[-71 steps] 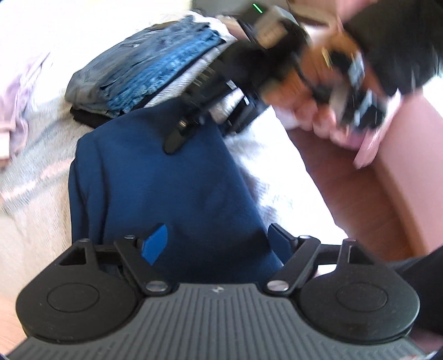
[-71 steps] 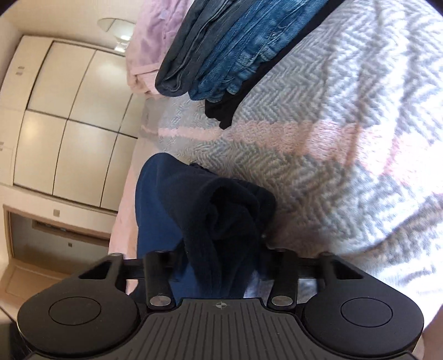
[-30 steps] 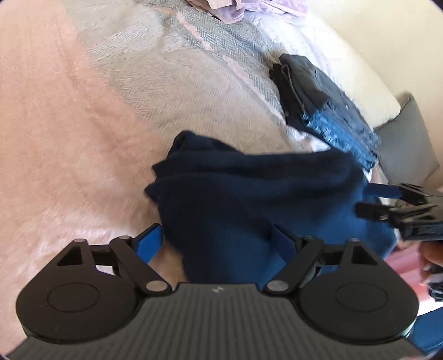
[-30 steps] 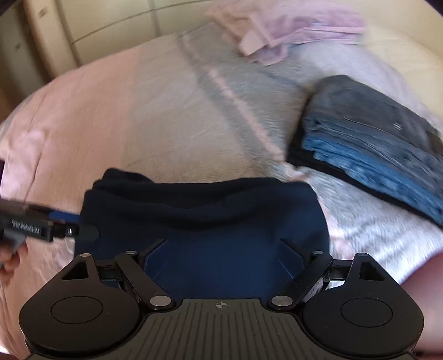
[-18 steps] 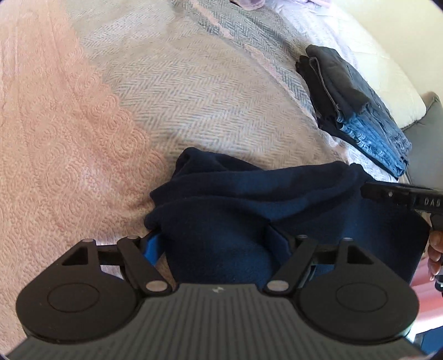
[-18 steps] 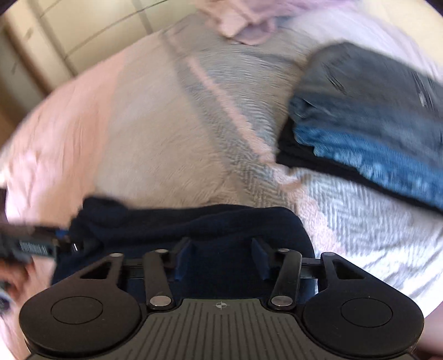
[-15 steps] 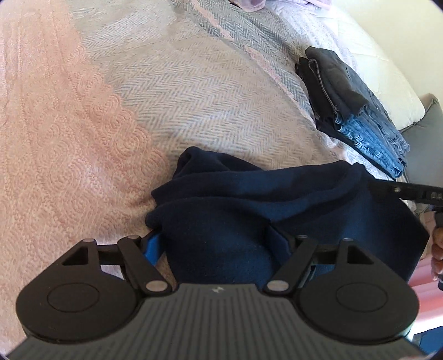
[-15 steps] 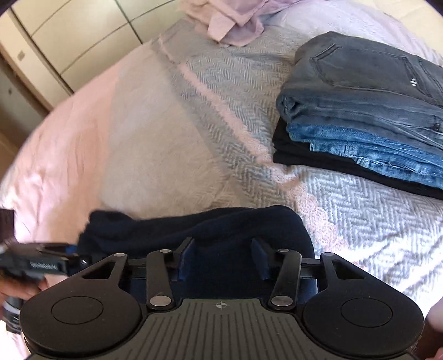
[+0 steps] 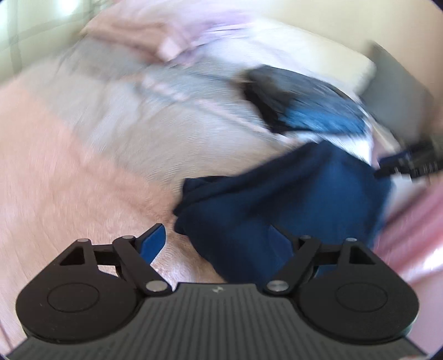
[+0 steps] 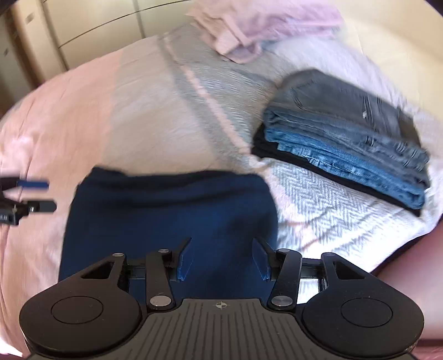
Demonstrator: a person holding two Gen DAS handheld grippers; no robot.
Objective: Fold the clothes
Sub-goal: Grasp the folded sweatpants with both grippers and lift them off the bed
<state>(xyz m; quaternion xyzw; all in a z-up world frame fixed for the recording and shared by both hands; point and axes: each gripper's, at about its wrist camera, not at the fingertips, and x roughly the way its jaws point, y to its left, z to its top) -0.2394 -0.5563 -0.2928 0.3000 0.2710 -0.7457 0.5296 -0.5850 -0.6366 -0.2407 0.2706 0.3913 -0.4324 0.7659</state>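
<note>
A navy blue garment (image 10: pixel 171 210) lies folded in a rough rectangle on the bed cover (image 10: pixel 155 116). My right gripper (image 10: pixel 223 254) hovers open over the garment's near edge, with nothing between its blue pads. In the blurred left wrist view the navy garment (image 9: pixel 277 199) sits just ahead and to the right. My left gripper (image 9: pixel 217 241) is open, its right finger over the cloth and its left finger over bare cover. Each gripper shows in the other's view: the left gripper (image 10: pixel 49 195) open beside the garment's left end, the right gripper (image 9: pixel 387 166) at its far right corner.
A stack of folded jeans (image 10: pixel 346 138) over a dark piece lies to the right behind the navy garment. A loose pink garment (image 10: pixel 263 27) sits at the far side of the bed. Cream cupboard doors (image 10: pixel 83 25) stand beyond the bed.
Both grippers have opened, let go of the navy garment and drawn back from it. The garment now lies flat and folded on the bed. The left wrist view swung quickly and is blurred.
</note>
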